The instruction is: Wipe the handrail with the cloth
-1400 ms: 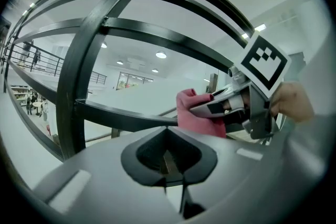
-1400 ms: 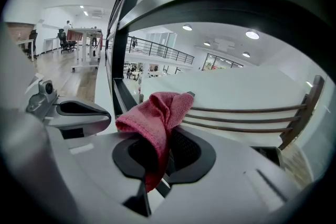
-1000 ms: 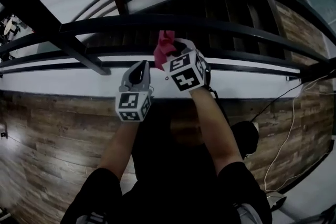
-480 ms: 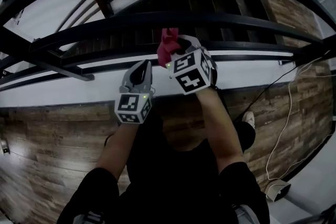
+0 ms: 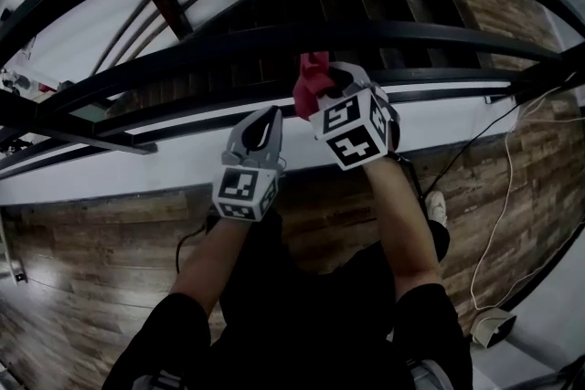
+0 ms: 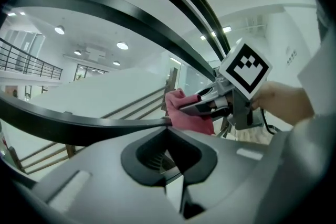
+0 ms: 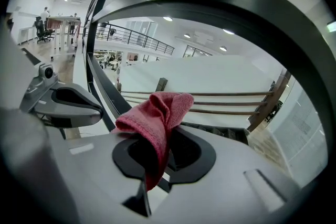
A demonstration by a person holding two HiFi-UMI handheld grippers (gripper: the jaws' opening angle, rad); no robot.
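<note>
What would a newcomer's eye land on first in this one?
The red cloth, the only bright colour, pinched in the right gripper close to the black handrail near the centre of the head view. Next comes the left gripper just beside it, shut on nothing, its black-and-white marker cube facing the camera.

Right gripper [image 5: 331, 91] holds a bunched red cloth [image 5: 312, 83] up at the lower edge of the black handrail [image 5: 430, 36] — actual contact not resolvable. Left gripper [image 5: 264, 121] sits just beside it on the left and lower, jaws pointing toward the white ledge [image 5: 137, 162] below the rails. Wood-plank floor [image 5: 82, 251] underneath — a white cable [image 5: 498, 224] trails across it at right.
</note>
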